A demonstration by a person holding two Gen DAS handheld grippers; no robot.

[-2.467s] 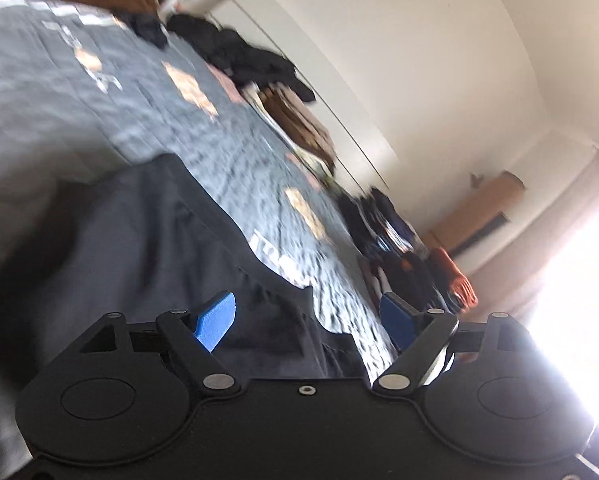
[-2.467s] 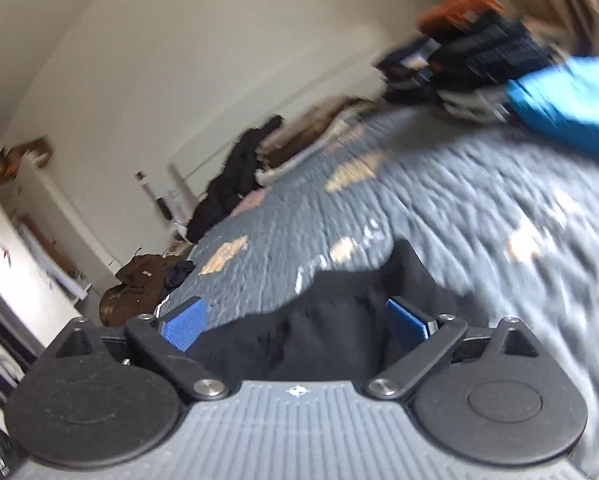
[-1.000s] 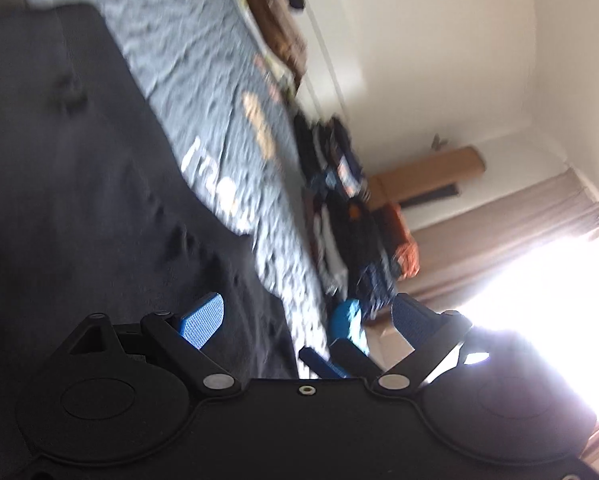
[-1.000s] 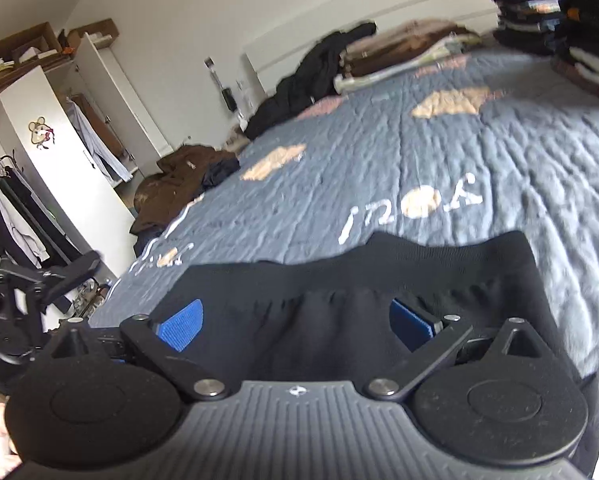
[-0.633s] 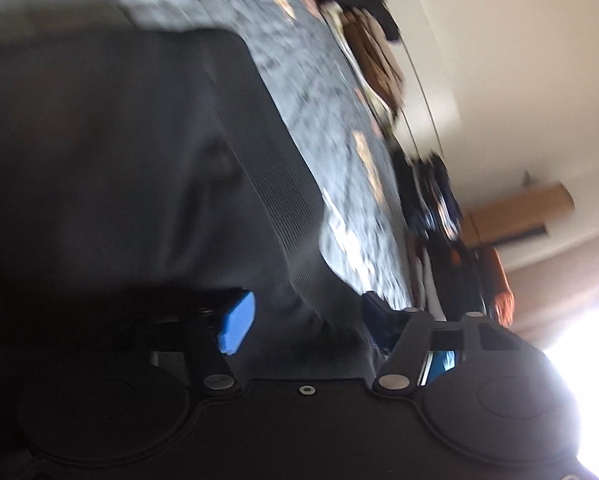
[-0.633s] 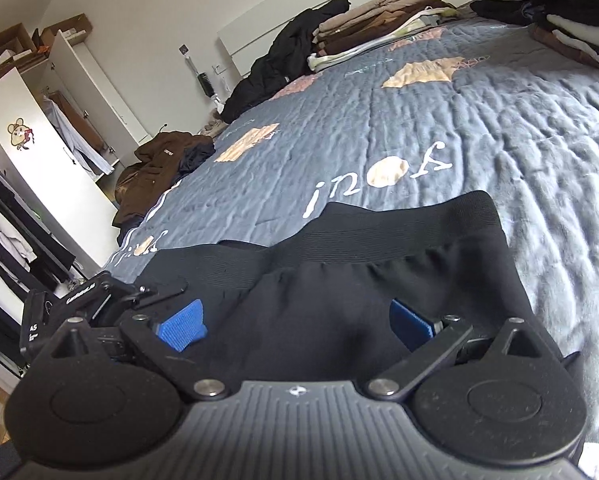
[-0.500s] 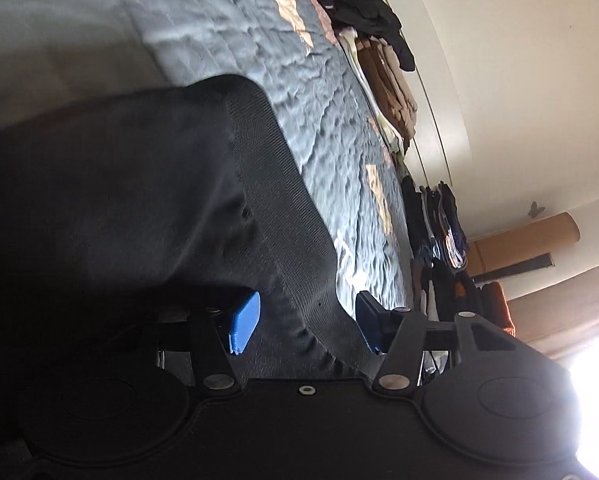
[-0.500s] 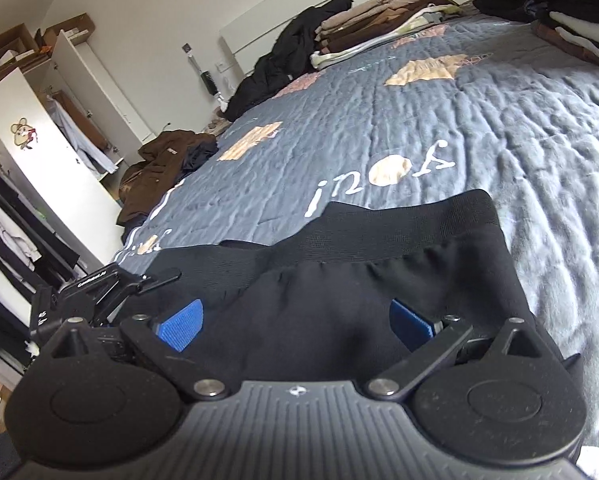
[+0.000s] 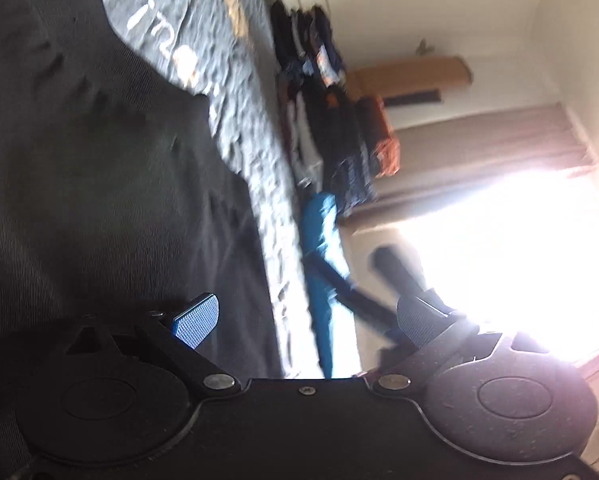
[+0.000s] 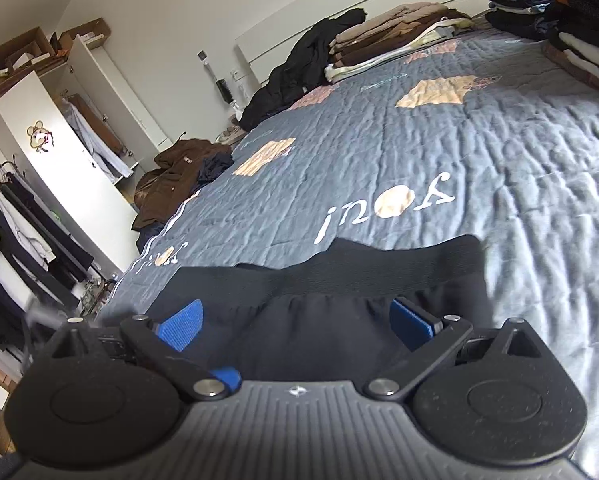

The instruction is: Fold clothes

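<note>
Our left tool (image 9: 307, 322) has just been opening its jaws; half a second ago they pinched the ribbed waistband, now they stand wide with nothing between the pads. Right tool (image 10: 297, 322) also released, hovering over the black knit garment (image 10: 331, 320), which lies on the grey quilted bedspread (image 10: 479, 152). We judge this fold laid down; smoothing or a fresh grasp comes next.

walls white (image 10: 171, 4) | wardrobe (image 10: 59, 168) open, L | window (image 9: 511, 248) glare, curtain (image 9: 479, 140)
</note>
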